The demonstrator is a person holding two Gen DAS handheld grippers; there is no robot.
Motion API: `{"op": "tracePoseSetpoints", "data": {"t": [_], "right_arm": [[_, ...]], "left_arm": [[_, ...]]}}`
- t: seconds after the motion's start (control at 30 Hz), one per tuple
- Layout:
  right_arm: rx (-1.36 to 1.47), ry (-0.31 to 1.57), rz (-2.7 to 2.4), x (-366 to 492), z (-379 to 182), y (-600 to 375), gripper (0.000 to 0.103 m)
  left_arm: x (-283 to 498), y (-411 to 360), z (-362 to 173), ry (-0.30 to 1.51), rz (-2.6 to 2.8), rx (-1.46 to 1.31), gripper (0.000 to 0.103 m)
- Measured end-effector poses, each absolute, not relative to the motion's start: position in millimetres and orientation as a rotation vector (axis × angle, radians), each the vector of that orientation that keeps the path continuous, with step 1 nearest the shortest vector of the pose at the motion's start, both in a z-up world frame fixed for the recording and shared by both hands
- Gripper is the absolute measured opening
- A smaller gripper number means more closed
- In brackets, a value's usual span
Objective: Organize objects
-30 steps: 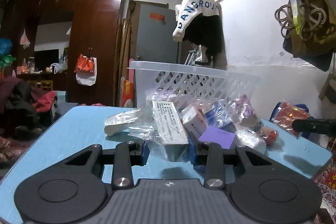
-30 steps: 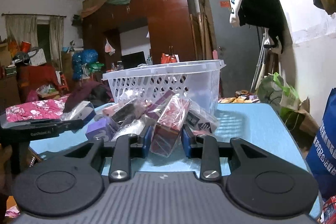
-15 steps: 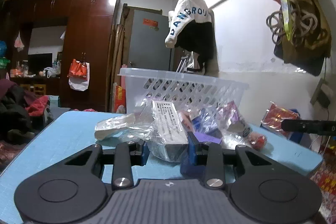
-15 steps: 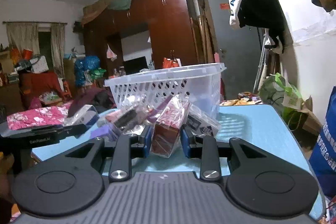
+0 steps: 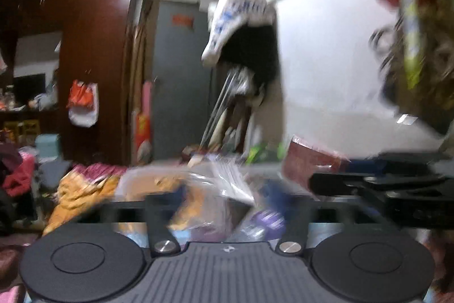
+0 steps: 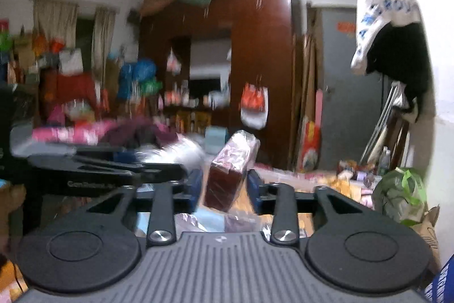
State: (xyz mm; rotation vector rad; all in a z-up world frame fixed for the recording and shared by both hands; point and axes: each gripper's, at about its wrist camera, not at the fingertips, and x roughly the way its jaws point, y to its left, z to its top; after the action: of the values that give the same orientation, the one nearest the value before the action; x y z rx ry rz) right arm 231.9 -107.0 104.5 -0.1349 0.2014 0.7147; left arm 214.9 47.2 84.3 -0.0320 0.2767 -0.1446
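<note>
**Two wrapped packets held aloft, clear of the table**

At nine o'clock of the pair, the left gripper [image 5: 224, 200] is seen clenched on a plastic-wrapped packet [image 5: 227, 183], its clear film bunched between the fingers; heavy blur hides the packet's exact seating. Toward three o'clock in that view, the right gripper [image 6: 224, 183] is seen side-on. In its own view it is closed around a dark red wrapped box [image 6: 231, 169], which is tilted, its top leaning toward one o'clock. Neither basket nor tabletop is shown; more wrapped items [image 6: 227, 220] lie below. A slip is judged the chief risk: slick film may slide under a fast swing, and the tilted box could pivot out before it is set down.
</note>
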Motion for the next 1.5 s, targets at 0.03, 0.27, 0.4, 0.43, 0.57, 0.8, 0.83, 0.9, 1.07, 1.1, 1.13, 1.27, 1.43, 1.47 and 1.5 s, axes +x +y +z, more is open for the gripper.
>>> {"op": "tracePoseSetpoints", "data": {"t": [0.03,0.27,0.4,0.43,0.57,0.8,0.83,0.9,1.07,1.1,1.13,1.27,1.43,1.47,1.5], "right_arm": [[-0.143,0.208,0.687,236,100,-106,0.068],[-0.086,0.206,0.643,191,57,-156,0.101],[-0.092,0.309,0.585,182,20,-176,0.102],[-0.080,0.345,0.588,184,12,-179,0.102],[-0.090,0.439,0.600,199,-3,-173,0.101],[-0.109,0.515,0.642,211,-11,-160,0.068],[-0.100,0.522,0.648,209,-17,-164,0.061],[-0.093,0.519,0.651,205,-20,-168,0.058],[-0.092,0.526,0.649,202,-21,-169,0.059],[-0.103,0.524,0.644,203,-22,-170,0.060],[-0.128,0.522,0.634,202,-21,-167,0.061],[-0.142,0.519,0.634,204,-21,-163,0.053],[-0.078,0.462,0.636,198,-22,-177,0.051],[-0.066,0.441,0.634,196,-22,-179,0.051],[-0.060,0.426,0.632,195,-22,-181,0.051]], "left_arm": [[222,46,77,0.313,-0.108,-0.011,0.094],[142,67,41,0.218,-0.171,-0.100,0.093],[102,68,3,0.255,-0.155,-0.083,0.093],[94,71,-5,0.270,-0.157,-0.098,0.093],[80,64,-22,0.295,-0.178,-0.100,0.092],[99,40,-32,0.346,-0.216,-0.040,0.080],[101,37,-35,0.352,-0.211,-0.026,0.077],[101,34,-41,0.350,-0.199,-0.018,0.075],[102,33,-46,0.356,-0.216,-0.052,0.066],[102,32,-46,0.355,-0.212,-0.048,0.066],[101,31,-47,0.351,-0.210,-0.041,0.066],[99,28,-47,0.336,-0.196,-0.039,0.054],[84,31,-47,0.269,-0.195,-0.056,0.053],[80,31,-46,0.256,-0.196,-0.056,0.053],[77,32,-46,0.248,-0.197,-0.057,0.053]]}}
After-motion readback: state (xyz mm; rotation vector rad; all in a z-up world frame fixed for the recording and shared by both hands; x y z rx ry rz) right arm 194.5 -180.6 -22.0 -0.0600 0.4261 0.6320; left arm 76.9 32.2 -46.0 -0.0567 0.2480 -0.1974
